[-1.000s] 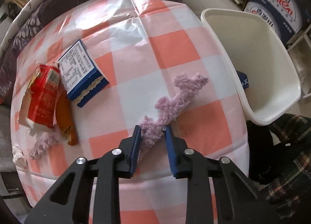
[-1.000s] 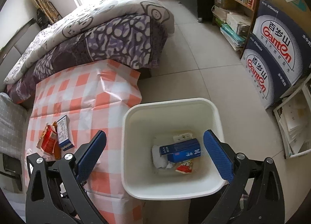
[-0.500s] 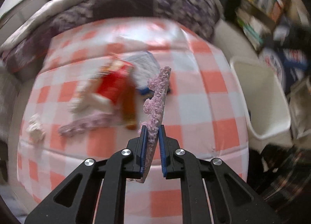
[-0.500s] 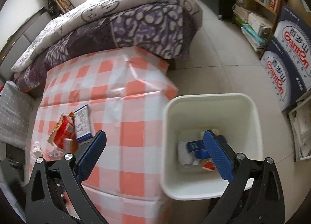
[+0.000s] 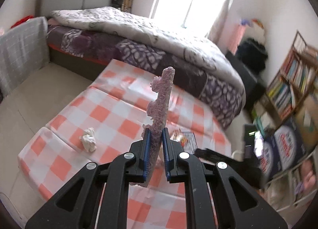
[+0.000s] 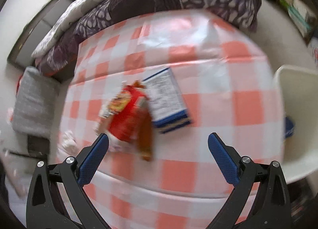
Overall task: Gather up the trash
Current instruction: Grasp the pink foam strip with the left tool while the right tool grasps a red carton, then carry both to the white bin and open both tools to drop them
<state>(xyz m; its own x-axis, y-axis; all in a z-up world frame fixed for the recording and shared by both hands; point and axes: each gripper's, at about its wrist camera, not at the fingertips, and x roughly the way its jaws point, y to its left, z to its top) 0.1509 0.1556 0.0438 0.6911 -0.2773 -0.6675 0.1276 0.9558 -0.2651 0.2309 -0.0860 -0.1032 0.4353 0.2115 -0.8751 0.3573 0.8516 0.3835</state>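
While the left tongs (image 5: 156,135) are clamping the fuzzy purple strip (image 5: 160,102) upright above the checkered bench (image 5: 111,114), the right tongs (image 6: 158,139) are hanging wide open over the red wrapper (image 6: 127,117) and blue box (image 6: 168,100), beside the white bin (image 6: 298,121)

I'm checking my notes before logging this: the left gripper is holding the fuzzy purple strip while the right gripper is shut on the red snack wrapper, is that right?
Not quite. The left gripper does hold the fuzzy purple strip, but the right gripper is open and holds nothing. The right wrist view shows its jaws spread wide above the red snack wrapper, which lies on the checked tablecloth.
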